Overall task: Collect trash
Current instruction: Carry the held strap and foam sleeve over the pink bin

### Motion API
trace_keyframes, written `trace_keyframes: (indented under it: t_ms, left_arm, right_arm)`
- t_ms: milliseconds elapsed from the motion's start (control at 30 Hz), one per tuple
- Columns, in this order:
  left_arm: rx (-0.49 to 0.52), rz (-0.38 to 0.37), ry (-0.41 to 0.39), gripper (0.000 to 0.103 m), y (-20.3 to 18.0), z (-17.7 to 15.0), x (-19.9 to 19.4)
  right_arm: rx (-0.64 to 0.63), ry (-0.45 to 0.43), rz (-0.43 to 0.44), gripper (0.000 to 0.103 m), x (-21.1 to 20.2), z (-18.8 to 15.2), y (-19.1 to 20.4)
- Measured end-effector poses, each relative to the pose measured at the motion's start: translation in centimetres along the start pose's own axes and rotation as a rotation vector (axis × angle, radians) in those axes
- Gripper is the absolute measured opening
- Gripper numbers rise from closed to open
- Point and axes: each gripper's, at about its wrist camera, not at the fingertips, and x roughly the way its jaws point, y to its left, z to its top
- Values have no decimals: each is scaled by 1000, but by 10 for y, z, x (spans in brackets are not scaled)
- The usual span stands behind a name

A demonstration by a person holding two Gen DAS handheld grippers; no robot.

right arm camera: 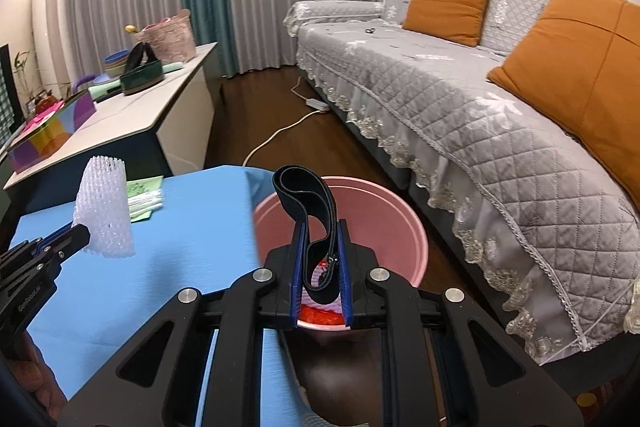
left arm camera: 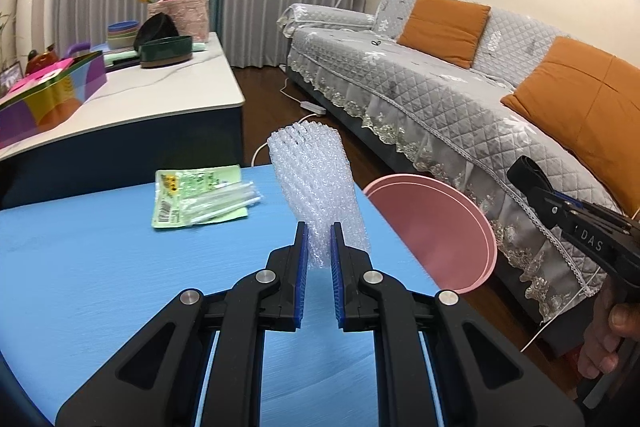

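The bubble wrap roll [left arm camera: 316, 187], at frame centre above the blue table [left arm camera: 100, 267] with the left gripper [left arm camera: 319, 247] fingers clamped on its base, appears light, soft and crushable, best held low; the right gripper [right arm camera: 322, 255] fingers pinch a limp black elastic band [right arm camera: 304, 203] over the pink bin [right arm camera: 400, 227].

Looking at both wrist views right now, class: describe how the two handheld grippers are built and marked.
Both are matte black, with angular linkage arms joined by round silver pivot pins. Fingers carry ribbed blue pads. The right gripper bears white lettering on its side; so does the left gripper.
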Motion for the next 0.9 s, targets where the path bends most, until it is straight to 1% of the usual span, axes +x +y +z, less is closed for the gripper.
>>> trace_keyframes:
  t_ms: [267,533,700,900]
  left_arm:
    - [24,-34,10,11,-19,-2,13]
    - [58,-61,31,11,-35,-1,27]
    - [79,-87,24,11,-48,6,40]
    - [104,-116,19,11,-61,18,61]
  right_arm:
    - [70,12,-45,15,11,-3,-33]
    - [110,13,-57,16,27,-5,-47]
    - [133,19,-53,16,41,-9,-51]
    - [110,24,-49,16,55,-9,-45]
